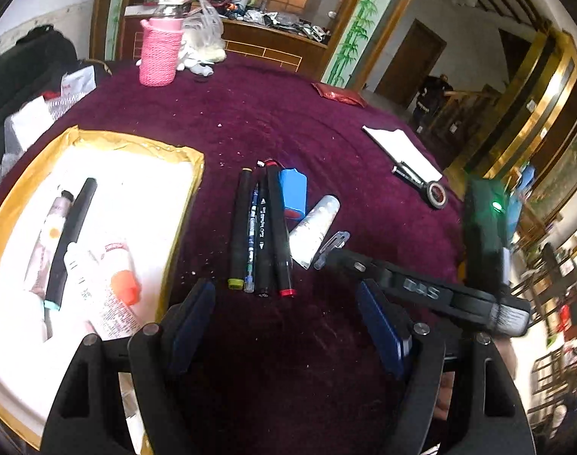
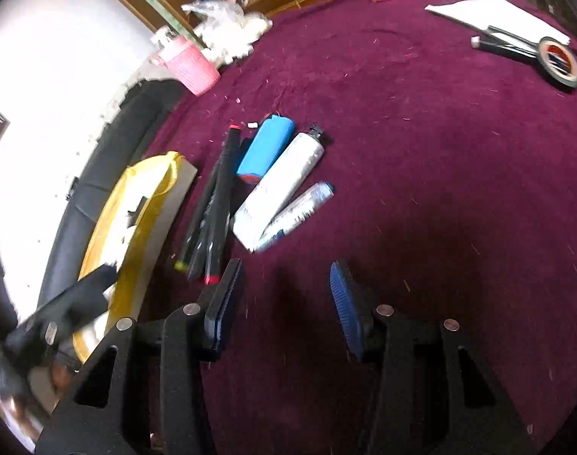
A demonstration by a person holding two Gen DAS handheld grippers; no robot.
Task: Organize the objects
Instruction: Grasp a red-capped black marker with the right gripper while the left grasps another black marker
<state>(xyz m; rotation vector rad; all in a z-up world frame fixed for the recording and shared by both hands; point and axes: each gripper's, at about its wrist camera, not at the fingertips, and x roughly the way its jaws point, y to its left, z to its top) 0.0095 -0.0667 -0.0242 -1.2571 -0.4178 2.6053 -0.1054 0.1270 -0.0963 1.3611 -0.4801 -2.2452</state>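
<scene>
Your markers (image 1: 263,227) lie bundled side by side on the purple cloth (image 1: 364,159), four dark barrels with yellow and red end caps nearest you. Just right of them sits the blue battery (image 1: 294,197), then a white tube (image 1: 315,229) touching it, and a clear pen cap (image 1: 328,246) at the tube's edge. Left of the markers, your yellow-rimmed tray (image 1: 191,174) holds a black marker, two tubes and a small white bottle. Your left gripper (image 1: 288,326) hovers just short of the marker ends, jaws wide, nothing between them. Your right gripper (image 2: 284,303) hangs over bare cloth right of the marker ends, jaws wide too, empty. Further off you've got a tape roll (image 1: 437,194) beside white paper (image 1: 402,148), and a pink knitted cup (image 1: 160,53) at the far edge.
</scene>
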